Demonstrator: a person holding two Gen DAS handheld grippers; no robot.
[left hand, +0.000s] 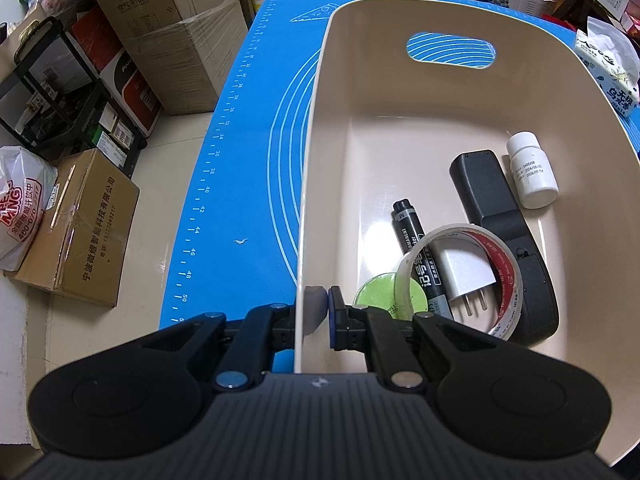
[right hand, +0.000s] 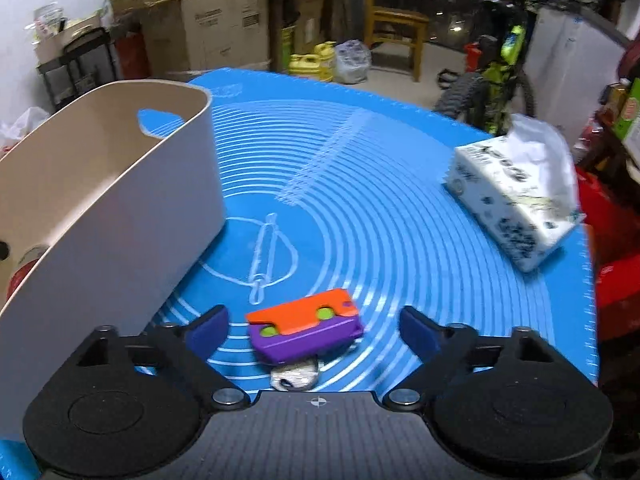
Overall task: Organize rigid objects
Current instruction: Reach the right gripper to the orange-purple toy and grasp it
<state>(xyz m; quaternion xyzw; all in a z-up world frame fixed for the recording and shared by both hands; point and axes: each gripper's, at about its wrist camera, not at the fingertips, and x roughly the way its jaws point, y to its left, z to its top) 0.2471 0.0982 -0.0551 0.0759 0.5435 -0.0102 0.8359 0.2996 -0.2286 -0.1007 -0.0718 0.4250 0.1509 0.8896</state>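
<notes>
A beige plastic bin (left hand: 316,128) stands on the blue mat (left hand: 240,160). My left gripper (left hand: 316,312) is shut on the bin's near left wall. Inside lie a tape roll (left hand: 508,260), a black marker (left hand: 408,228), a white charger plug (left hand: 464,276), a green disc (left hand: 376,292), a black remote (left hand: 492,196) and a white bottle (left hand: 532,176). In the right wrist view the bin (right hand: 120,208) is at the left. My right gripper (right hand: 312,328) is open around an orange and purple toy block (right hand: 304,328), which lies on the mat with a silver key (right hand: 296,376).
A tissue pack (right hand: 512,200) lies on the mat (right hand: 400,200) at the right, also seen in the left wrist view (left hand: 608,76). Cardboard boxes (left hand: 168,32), a black rack (left hand: 60,92) and a bicycle (right hand: 496,68) stand on the floor around the table.
</notes>
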